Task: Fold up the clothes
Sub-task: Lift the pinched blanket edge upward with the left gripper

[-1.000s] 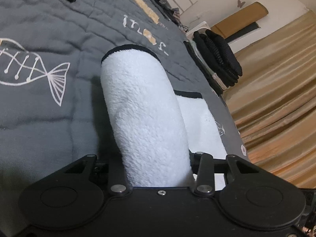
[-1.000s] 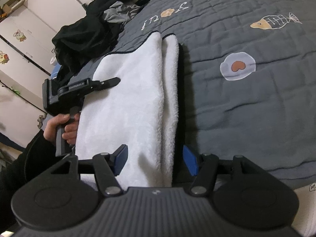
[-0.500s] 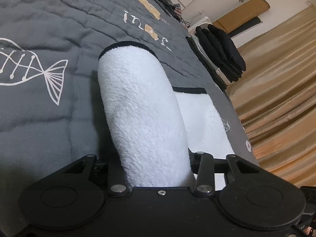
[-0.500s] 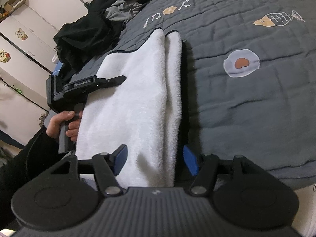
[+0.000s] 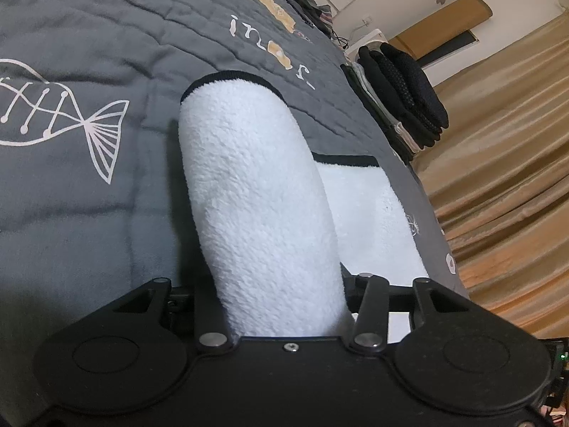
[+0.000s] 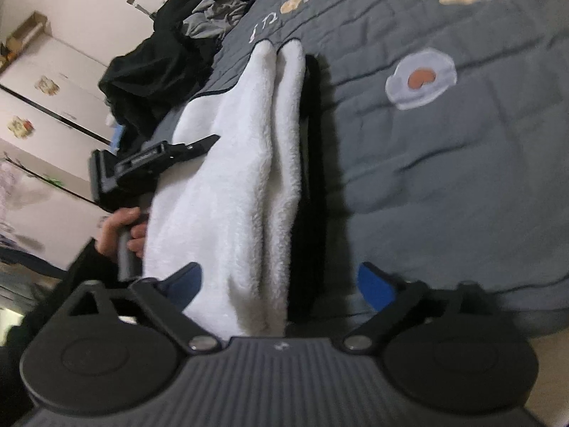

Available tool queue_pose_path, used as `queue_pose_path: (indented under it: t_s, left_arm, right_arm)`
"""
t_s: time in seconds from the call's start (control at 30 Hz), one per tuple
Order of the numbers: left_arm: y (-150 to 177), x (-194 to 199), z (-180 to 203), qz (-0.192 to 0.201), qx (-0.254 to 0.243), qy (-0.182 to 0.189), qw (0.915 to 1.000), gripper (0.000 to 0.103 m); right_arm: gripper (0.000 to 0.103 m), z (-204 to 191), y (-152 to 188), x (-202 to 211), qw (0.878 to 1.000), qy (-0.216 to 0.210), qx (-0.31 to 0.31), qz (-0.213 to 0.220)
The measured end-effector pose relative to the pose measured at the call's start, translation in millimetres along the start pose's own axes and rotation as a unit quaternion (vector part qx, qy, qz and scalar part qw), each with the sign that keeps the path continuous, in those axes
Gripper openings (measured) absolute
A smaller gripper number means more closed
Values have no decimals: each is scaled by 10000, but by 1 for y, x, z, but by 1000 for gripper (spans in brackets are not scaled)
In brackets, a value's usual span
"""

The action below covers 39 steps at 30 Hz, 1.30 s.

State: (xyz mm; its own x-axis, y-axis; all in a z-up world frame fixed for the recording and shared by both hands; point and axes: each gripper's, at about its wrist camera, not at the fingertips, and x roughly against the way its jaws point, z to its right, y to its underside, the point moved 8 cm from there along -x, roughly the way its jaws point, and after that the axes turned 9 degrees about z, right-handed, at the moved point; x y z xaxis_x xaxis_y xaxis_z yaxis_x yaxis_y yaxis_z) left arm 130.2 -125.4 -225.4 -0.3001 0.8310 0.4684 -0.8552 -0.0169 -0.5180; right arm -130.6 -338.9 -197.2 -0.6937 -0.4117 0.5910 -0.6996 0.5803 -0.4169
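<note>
- The left gripper grips a thick fold of the white fleece garment — the fold bulges up between its jaws, which are easing apart.
- Ahead of the tongs, the fold ends in a black-trimmed edge.
- To their right, a flat white panel lies on the grey quilt.
- Far right ahead — a stack of dark folded clothes.

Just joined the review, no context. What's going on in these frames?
A person is folding a white fleece garment with black trim on a grey quilted bedspread, one handheld gripper per hand. The left gripper is clamped on a raised fold of it. The right gripper is opening, its blue pads clear of the fleece between them. Folded dark clothes sit at the bed's edge.
</note>
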Motion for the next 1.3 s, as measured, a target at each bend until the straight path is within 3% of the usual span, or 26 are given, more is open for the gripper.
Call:
queue_pose_path:
  t_s: [0.2,0.47,0.57,1.0,1.1,1.3]
  left_arm:
    - [0,0,-2,15,36,24,10000,45]
    - [0,-1,-3,9,52,59,10000,45]
    - [0,-1,-3,12,53,69,10000,45]
    - [0,-2,-2,42,84,101,9999,45]
    - [0,-2,-1,51,74,97,9999,45]
    - [-1,-1,-3,38,81,96,9999,45]
  right_arm:
    - [103,-2,-4,-12,9975,-537,-450,-126]
    - [103,2,-8,-33,9920,-781,-955,-284]
    - [103,6,-7,-43,9927,-698,-925,-322]
    - [103,-17,-18,-55,9917,-1185,-488,-80]
    - [103,-11,-14,-66,9941,-1017,-349,-168]
    - [103,-10,-19,-67,9929,-1069,-503,-101]
